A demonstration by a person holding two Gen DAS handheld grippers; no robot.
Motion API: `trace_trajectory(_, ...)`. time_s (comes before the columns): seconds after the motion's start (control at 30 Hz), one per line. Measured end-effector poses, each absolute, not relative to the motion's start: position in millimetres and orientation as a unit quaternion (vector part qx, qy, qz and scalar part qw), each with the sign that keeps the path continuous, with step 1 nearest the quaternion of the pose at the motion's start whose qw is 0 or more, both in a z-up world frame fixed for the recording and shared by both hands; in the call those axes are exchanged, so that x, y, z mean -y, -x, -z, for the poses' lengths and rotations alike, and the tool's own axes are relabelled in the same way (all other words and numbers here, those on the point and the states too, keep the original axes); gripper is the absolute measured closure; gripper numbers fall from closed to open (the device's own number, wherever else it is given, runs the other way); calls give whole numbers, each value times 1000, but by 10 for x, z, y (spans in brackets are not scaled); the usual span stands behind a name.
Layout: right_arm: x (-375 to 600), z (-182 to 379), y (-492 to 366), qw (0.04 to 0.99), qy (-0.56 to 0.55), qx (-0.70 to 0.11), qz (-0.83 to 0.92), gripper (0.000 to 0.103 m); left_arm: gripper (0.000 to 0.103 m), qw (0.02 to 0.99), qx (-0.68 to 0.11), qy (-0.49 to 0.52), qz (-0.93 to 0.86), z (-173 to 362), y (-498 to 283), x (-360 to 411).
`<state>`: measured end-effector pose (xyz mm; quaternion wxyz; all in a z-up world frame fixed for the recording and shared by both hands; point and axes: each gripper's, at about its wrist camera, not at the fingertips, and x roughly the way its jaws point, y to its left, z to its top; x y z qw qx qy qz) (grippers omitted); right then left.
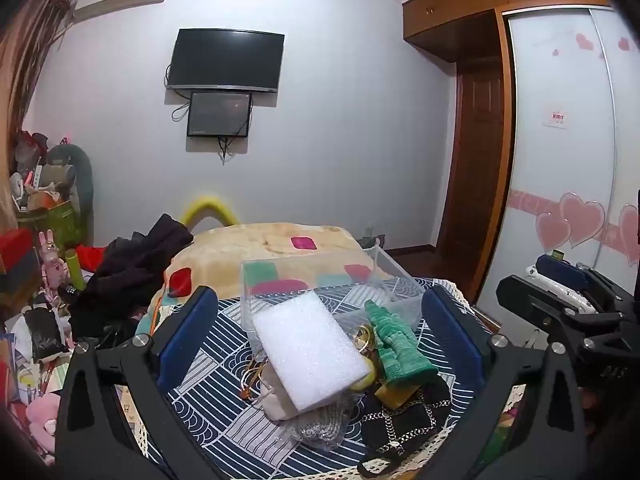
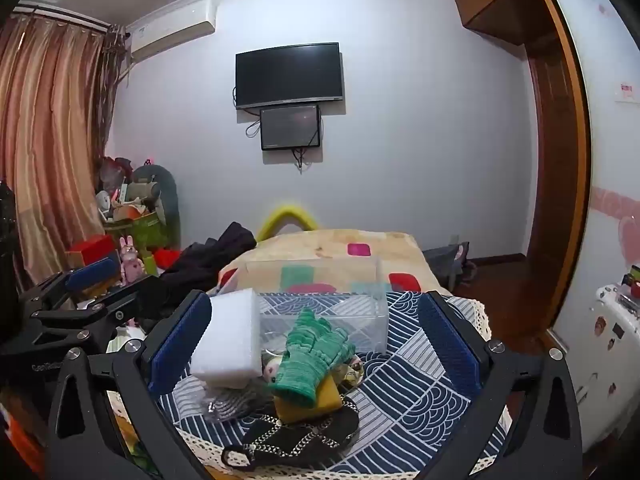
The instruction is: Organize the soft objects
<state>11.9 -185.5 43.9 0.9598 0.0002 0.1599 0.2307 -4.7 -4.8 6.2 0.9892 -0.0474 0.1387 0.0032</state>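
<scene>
A pile of soft things lies on a blue-and-white patterned cloth (image 1: 216,340): a white foam block (image 1: 310,354), a green knitted glove (image 1: 400,348), a yellow sponge (image 2: 308,398), a black item with a chain pattern (image 1: 404,420) and a small pale pouch (image 1: 276,400). A clear plastic box (image 1: 320,284) stands just behind them. My left gripper (image 1: 320,332) is open above the pile, with the foam block between its fingers. My right gripper (image 2: 316,344) is open over the glove (image 2: 312,356), the foam block (image 2: 228,340) and the box (image 2: 320,300).
A bed with a beige patterned blanket (image 1: 256,244) lies behind the cloth, with dark clothes (image 1: 132,272) on its left. Toys and boxes (image 1: 44,264) crowd the left side. A wardrobe (image 1: 568,160) and a door (image 1: 472,160) stand on the right.
</scene>
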Motion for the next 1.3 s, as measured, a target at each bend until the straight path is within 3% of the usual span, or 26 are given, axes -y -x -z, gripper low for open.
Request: trace_trajectory(1.3, 1896, -494, -51, 961, -7, -159, -228, 0, 0, 990, -131, 49, 3, -92, 113, 90)
